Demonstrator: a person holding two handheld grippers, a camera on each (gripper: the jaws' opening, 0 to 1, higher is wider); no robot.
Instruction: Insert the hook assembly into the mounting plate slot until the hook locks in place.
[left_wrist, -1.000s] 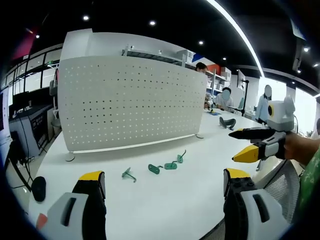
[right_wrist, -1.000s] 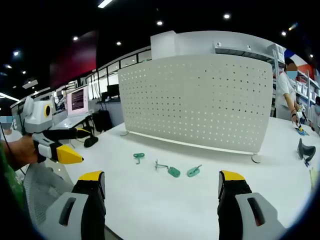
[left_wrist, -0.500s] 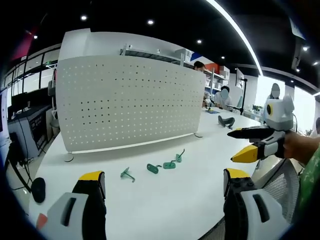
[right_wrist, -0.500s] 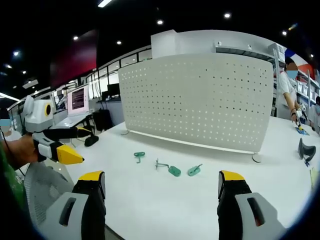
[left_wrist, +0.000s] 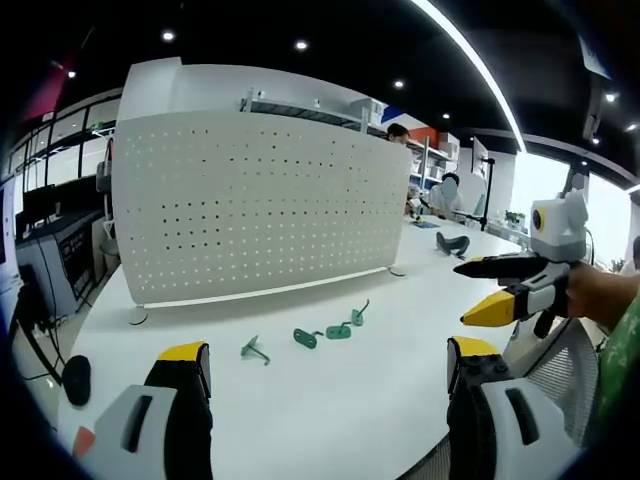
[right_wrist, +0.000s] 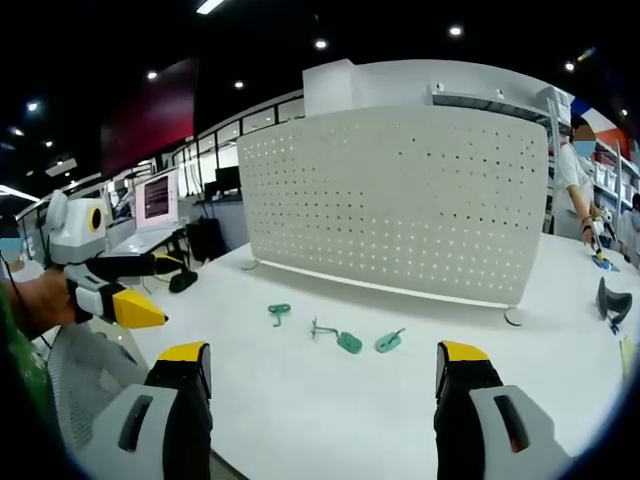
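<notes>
Both the left gripper (left_wrist: 325, 375) and right gripper (right_wrist: 325, 375) hover with fingers wide apart, holding nothing. Green hooks (left_wrist: 308, 337) lie loose on the white worktop (left_wrist: 330, 410), near the upright perforated plate (left_wrist: 250, 200).

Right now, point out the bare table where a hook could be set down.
Free: the wide white strip between the green hooks and the right gripper, and the stretch right of them toward the pegboard foot. Crowded: the line of hooks before the board.
</notes>
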